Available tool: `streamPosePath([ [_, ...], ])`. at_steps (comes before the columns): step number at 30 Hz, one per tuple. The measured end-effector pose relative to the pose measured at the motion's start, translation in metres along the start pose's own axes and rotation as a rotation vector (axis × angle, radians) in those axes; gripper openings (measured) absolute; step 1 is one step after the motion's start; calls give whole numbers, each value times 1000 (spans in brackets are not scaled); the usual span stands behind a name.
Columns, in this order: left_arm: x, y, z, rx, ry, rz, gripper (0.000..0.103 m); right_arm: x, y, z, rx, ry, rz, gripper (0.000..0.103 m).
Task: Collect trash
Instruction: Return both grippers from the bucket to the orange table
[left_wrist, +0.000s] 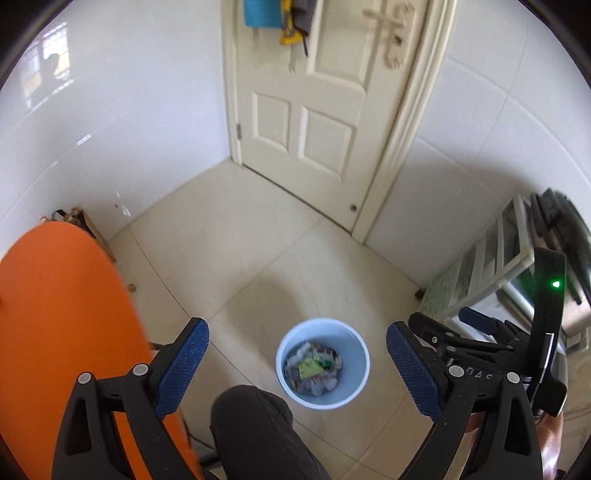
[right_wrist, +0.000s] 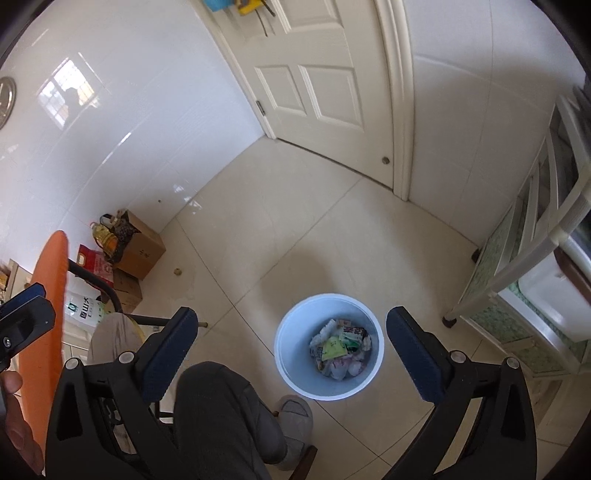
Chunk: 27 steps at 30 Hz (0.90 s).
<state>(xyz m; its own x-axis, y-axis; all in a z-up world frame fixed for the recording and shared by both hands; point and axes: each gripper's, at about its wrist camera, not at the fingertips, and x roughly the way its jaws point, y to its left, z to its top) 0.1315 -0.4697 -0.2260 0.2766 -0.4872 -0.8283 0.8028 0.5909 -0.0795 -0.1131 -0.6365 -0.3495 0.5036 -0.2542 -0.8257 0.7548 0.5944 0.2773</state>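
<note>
A: Where is the trash?

B: In the left wrist view, a pale blue bin (left_wrist: 322, 363) stands on the cream tiled floor (left_wrist: 236, 236) at about 6 o'clock, slightly right of centre. Crumpled wrappers and paper, the trash (left_wrist: 313, 370), lie in its bottom. In the right wrist view the same bin (right_wrist: 328, 347) sits at about 5 o'clock, with the trash (right_wrist: 341, 350) heaped toward its right side.

A: And the grippers?

B: The left hand-held gripper (left_wrist: 297, 369) has its two blue-padded fingers wide apart with nothing between them; the bin shows through the gap. The right hand-held gripper (right_wrist: 291, 354) is also spread apart and holds nothing. From the left camera, the right one appears again at 4 o'clock, its green light lit.

A: What else is around?

B: A leg in dark trousers (left_wrist: 255, 432) rises from 6 o'clock, just beside the bin. In the right view a grey slipper (right_wrist: 295, 415) touches the floor close to the bin's near rim. An orange worktop (left_wrist: 62, 332) fills 8 o'clock in the left view. A cream panelled door (left_wrist: 314, 110) stands shut at 12 o'clock, with blue and yellow items hanging on it. Cardboard boxes (right_wrist: 140, 254) sit against the white tiled wall at 9 o'clock in the right view, and a white-framed shelf (right_wrist: 535, 236) stands at 3 o'clock.
</note>
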Motion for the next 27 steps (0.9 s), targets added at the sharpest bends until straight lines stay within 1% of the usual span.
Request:
streamPosePath([
  [5, -63, 29, -32, -45, -99, 29, 97, -33, 40, 12, -48, -67, 32, 103],
  [6, -77, 35, -37, -55, -122, 39, 99, -39, 48, 14, -58, -79, 40, 103],
  [10, -135, 62, -63, -100, -214, 80, 101, -65, 91, 21, -115, -137, 83, 103],
  [15, -199, 95, -103, -169, -325, 155, 102, -94, 157, 27, -210, -201, 168, 103],
  [21, -261, 120, -163, -245, -408, 248, 102, -113, 237, 23, -332, -241, 263, 103],
  [27, -317, 150, -216, -345, -463, 324, 102, -124, 311, 9, -447, -257, 350, 103],
])
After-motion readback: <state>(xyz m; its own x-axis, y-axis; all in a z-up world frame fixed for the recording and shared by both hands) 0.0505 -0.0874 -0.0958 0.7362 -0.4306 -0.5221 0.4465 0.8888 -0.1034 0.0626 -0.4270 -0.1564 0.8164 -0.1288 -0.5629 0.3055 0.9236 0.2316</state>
